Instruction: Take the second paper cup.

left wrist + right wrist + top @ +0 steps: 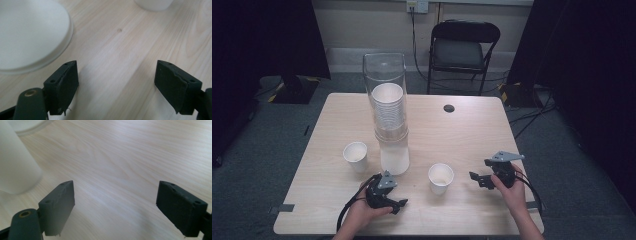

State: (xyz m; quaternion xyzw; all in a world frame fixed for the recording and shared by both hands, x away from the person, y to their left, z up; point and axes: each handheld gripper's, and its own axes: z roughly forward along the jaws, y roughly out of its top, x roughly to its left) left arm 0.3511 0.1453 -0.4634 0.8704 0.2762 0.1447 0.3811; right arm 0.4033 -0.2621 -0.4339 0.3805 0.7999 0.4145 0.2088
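Two white paper cups stand on the wooden table (pixel 462 130): one at the left (pixel 355 155), one nearer the front middle (pixel 440 177). My left gripper (pixel 399 204) lies low at the front edge in a hand and points right, just in front of the dispenser's white base (pixel 394 159). In the left gripper view its jaws (pixel 116 83) are open over bare wood, with the white base (pixel 30 32) at upper left. My right gripper (pixel 476 179) sits right of the front cup and points left. It (pixel 116 206) is open with nothing between the jaws, and the cup (pixel 15 167) is at left.
A tall clear tube (pixel 385 90) holding a stack of white cups stands mid-table. A dark round hole (pixel 449 108) is in the far part of the table. A black folding chair (pixel 464 50) stands behind the table. Cables trail on the floor at right.
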